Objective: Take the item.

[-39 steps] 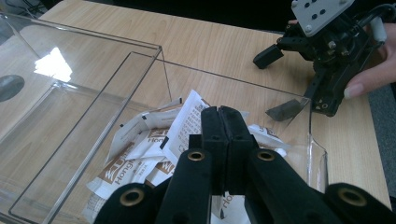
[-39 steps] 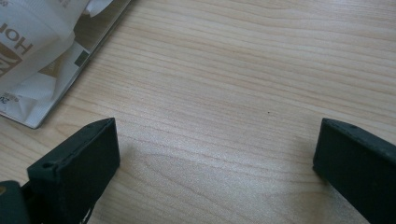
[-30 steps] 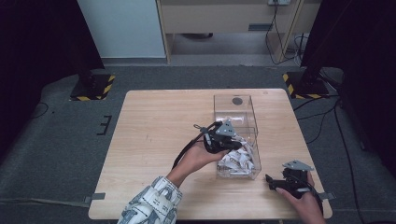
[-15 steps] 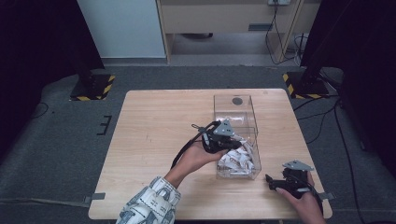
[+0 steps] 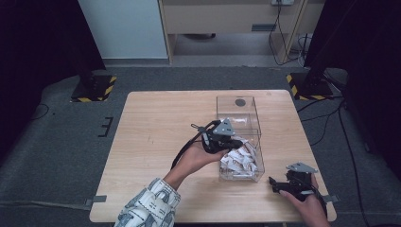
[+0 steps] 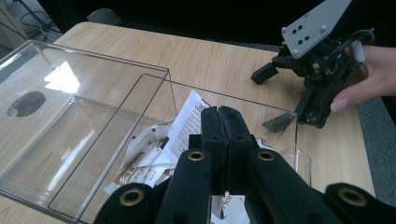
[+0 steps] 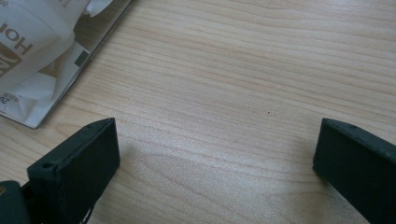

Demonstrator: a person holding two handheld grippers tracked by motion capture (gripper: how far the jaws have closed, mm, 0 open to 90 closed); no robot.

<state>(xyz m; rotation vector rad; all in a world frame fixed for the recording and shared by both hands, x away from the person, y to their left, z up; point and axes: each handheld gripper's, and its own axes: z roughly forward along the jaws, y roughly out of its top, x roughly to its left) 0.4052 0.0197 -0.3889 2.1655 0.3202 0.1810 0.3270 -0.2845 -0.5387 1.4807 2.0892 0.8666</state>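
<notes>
At the bottom right of the high view, nearest the camera, the right gripper (image 5: 276, 185) rests low over the bare wooden table (image 5: 156, 118), held in a hand at the table's near edge; in the right gripper view its jaws stand wide apart with nothing but wood grain between them, so it is released and grips nothing. Just beyond it, toward the centre of the high view, sits the clear plastic box (image 5: 257, 163), a long open-topped container whose near half holds a heap of white-and-brown paper packets (image 5: 239, 158) (their print is too blurred to read). The left gripper (image 5: 234, 142) hangs over that near half of the box, just above the packets; in the left gripper view its two black jaws are pressed together, clenched, and whether a packet is pinched between the tips cannot be told. The far half of the box, toward the upper middle of the frame, shows a dark round mark (image 5: 240, 102) on its floor.
</notes>
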